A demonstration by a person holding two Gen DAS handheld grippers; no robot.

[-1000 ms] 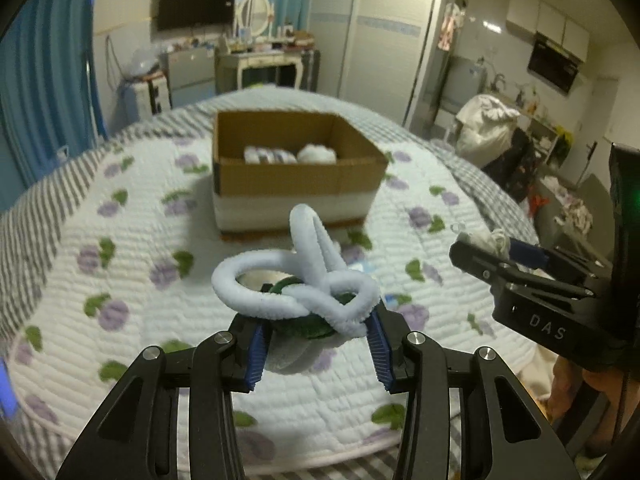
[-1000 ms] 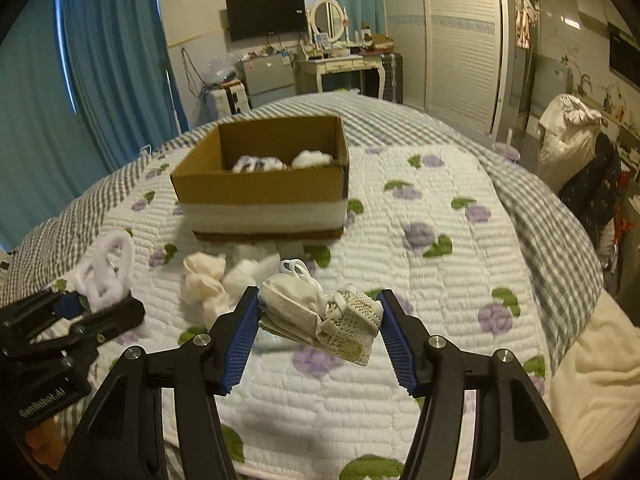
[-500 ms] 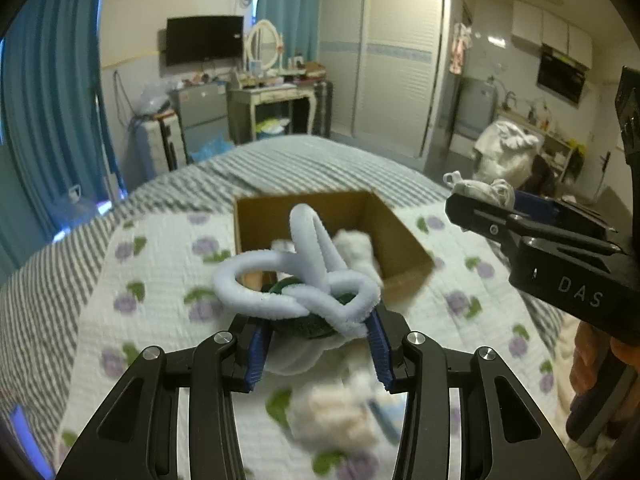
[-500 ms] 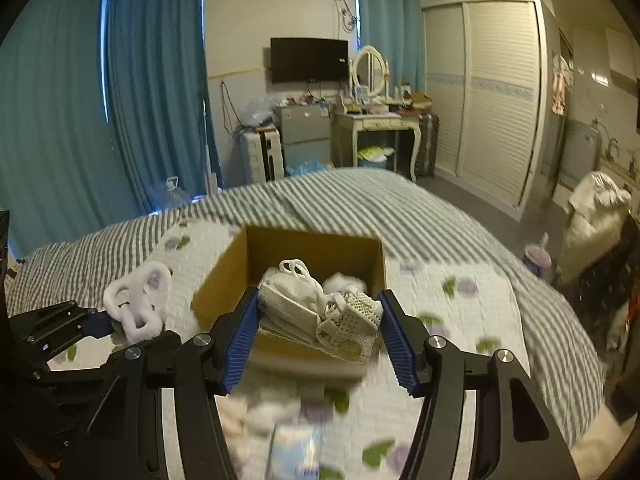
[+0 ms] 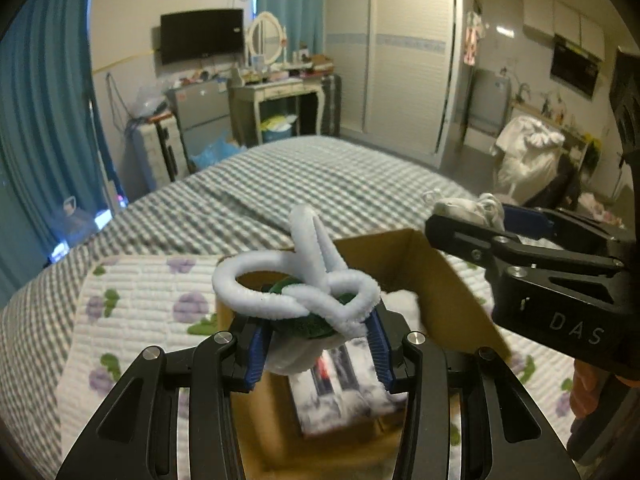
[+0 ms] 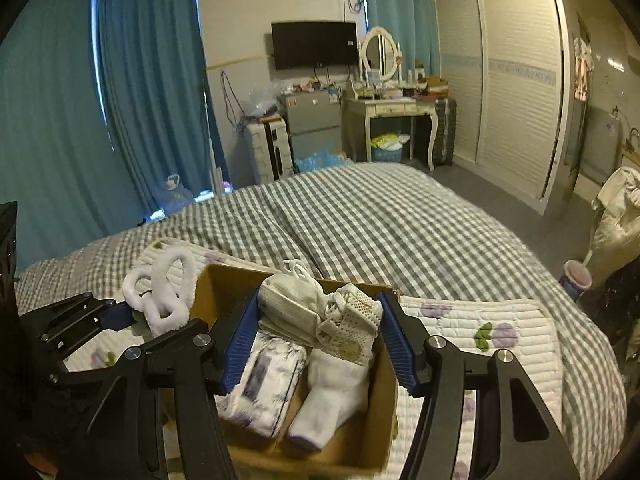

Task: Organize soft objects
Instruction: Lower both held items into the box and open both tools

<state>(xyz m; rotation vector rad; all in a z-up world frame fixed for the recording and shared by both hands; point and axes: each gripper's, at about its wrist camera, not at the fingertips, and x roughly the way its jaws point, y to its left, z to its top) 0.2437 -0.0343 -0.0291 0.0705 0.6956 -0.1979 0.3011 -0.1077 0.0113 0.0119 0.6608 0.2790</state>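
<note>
Cardboard box [image 6: 376, 440] on quilt [image 6: 500, 328], holding folded socks. Left gripper [image 5: 316, 344] clamps white fuzzy loops [image 5: 296, 284] above it; right gripper [image 6: 320, 340], at 3 o'clock, clamps cream mesh bundle [image 6: 320, 312].

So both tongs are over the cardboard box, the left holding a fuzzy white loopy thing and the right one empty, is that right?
Not quite. The right tongs are not empty: the right wrist view shows them clamped on a cream bundle of mesh fabric. The rest stands: both are over the cardboard box, and the left tongs hold the fuzzy white loopy thing.
</note>
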